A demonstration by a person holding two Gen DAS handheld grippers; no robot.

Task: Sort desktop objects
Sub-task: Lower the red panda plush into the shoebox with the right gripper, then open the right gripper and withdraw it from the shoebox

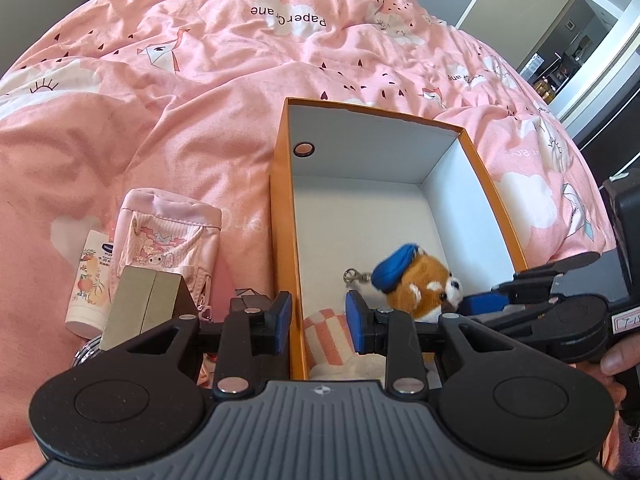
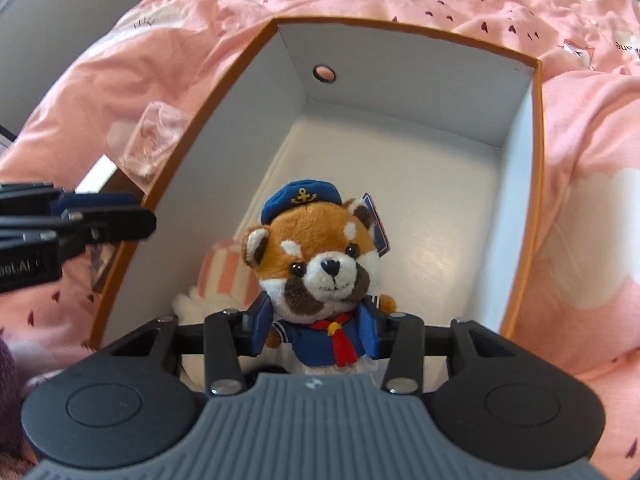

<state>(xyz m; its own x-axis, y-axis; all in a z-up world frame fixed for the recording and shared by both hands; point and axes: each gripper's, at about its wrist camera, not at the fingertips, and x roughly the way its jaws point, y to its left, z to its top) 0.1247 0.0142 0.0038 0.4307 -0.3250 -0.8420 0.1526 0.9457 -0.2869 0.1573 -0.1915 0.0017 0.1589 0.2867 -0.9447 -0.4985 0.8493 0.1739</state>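
Nearby, pouch (image 1: 168,236) and tube (image 1: 90,280) lie beside box (image 1: 285,216).

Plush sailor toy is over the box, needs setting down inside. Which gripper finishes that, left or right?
Right. The right gripper already clamps the plush toy inside the orange box. The left gripper is empty, straddling the box's left wall.

Box open above, far half bare
Near end of the orange box (image 2: 534,184) is crowded by the plush red panda (image 2: 320,260) and striped cloth (image 2: 224,272); its left wall blocks the pink pouch (image 1: 168,236) and tube (image 1: 90,280) on the bed
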